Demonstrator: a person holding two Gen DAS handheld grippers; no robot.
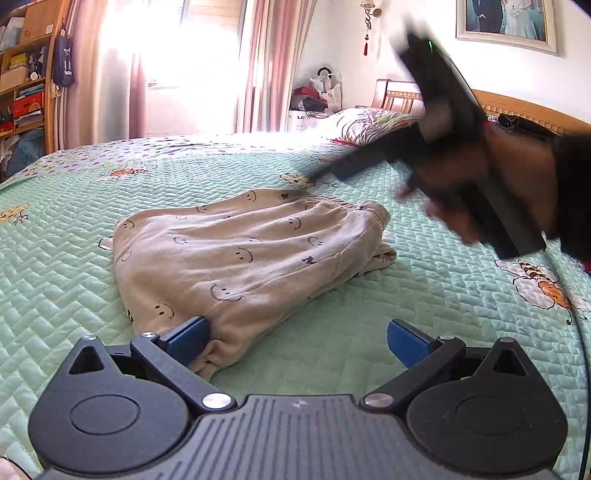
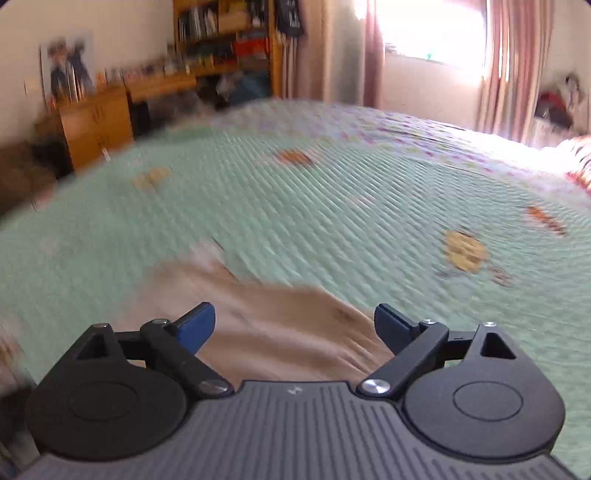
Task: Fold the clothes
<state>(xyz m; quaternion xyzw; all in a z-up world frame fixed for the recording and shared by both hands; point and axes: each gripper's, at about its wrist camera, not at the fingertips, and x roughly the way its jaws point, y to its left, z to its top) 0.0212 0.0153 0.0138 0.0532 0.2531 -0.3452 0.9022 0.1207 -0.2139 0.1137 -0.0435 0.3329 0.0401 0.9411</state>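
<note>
With both grippers' fingers apart and empty, the left gripper (image 1: 297, 341) by the near edge of the folded smiley-print garment (image 1: 243, 254) on the bed (image 1: 424, 306), the blurred right gripper (image 2: 294, 326) should probably slow before pinching fabric.

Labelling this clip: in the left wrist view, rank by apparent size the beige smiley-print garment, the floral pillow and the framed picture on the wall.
1. Beige smiley-print garment, nearest the camera.
2. Floral pillow.
3. Framed picture, partly cropped; close to the pillow, so that order is unsure.

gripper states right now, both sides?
Left gripper: open, holding nothing; one pad beside the folded beige garment.
Right gripper: open, holding nothing, above the garment.
</note>
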